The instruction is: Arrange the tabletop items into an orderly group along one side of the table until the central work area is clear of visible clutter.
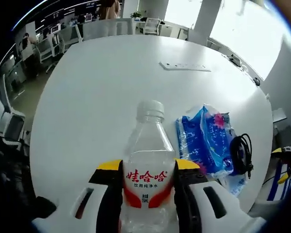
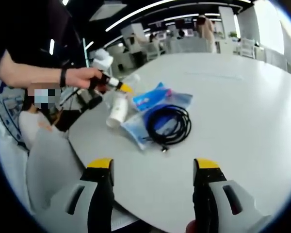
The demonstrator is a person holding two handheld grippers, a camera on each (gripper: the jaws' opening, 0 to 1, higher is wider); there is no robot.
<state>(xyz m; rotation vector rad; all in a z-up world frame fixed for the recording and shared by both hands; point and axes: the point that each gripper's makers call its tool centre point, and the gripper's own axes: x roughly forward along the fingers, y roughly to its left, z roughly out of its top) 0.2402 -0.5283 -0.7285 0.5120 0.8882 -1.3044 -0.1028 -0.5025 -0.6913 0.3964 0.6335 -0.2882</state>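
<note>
Where the left gripper (image 1: pixel 148 187) rises into the left gripper view, its two black, yellow-tipped jaws are closed against the sides of a clear plastic water bottle (image 1: pixel 148 167), which stands upright between them. The bottle is ribbed and translucent, with a white screw cap and a white-and-red label printed in red Chinese characters. It is at the near edge of the round table (image 1: pixel 102 92), a smooth, glossy white surface.

Just to the right of the bottle lies a blue plastic pack (image 1: pixel 203 138), crinkled and shiny, with pink and white print. Touching the pack's far-right side is a coiled black cable (image 1: pixel 242 153), thin and rubbery. Well beyond the bottle, toward the far side of the table, a flat white power strip (image 1: pixel 184 66) lies on the surface.

In the right gripper view, the right gripper (image 2: pixel 153 167) has its jaws spread wide with nothing between them, above bare tabletop (image 2: pixel 242 107). Beyond it, the black cable (image 2: pixel 169 124) forms a loose round coil resting on the blue pack (image 2: pixel 153 99). Just left of the pack, a hand (image 2: pixel 80 76) holds the other gripper (image 2: pixel 104 85) around the bottle (image 2: pixel 119 109) at the table's rim; the bottle appears tilted there, though whether from the camera's roll I cannot tell.
</note>
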